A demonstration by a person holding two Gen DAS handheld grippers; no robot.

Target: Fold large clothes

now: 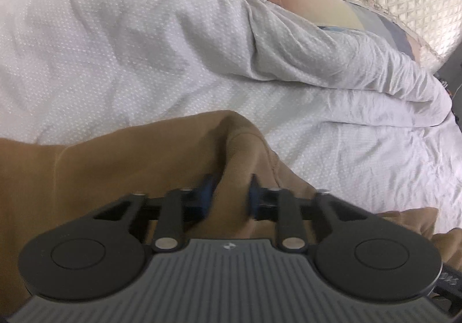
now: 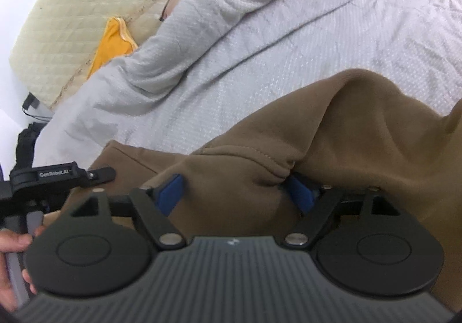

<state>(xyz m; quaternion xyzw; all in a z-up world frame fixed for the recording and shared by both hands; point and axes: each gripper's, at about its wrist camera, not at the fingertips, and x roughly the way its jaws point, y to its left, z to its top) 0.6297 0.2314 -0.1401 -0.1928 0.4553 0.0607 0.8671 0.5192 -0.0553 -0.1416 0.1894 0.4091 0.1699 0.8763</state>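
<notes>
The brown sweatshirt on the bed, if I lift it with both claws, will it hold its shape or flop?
Probably flop: the brown sweatshirt already bunches into soft folds between the pads of the left claw and the right claw. The thick stitched seam suggests some weight, so it would likely sag. It looks matte, so slipping seems unlikely.

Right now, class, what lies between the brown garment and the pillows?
A white bedspread, rumpled into folds, covers that whole stretch between brown garment and pillows; the left wrist view shows it.
</notes>
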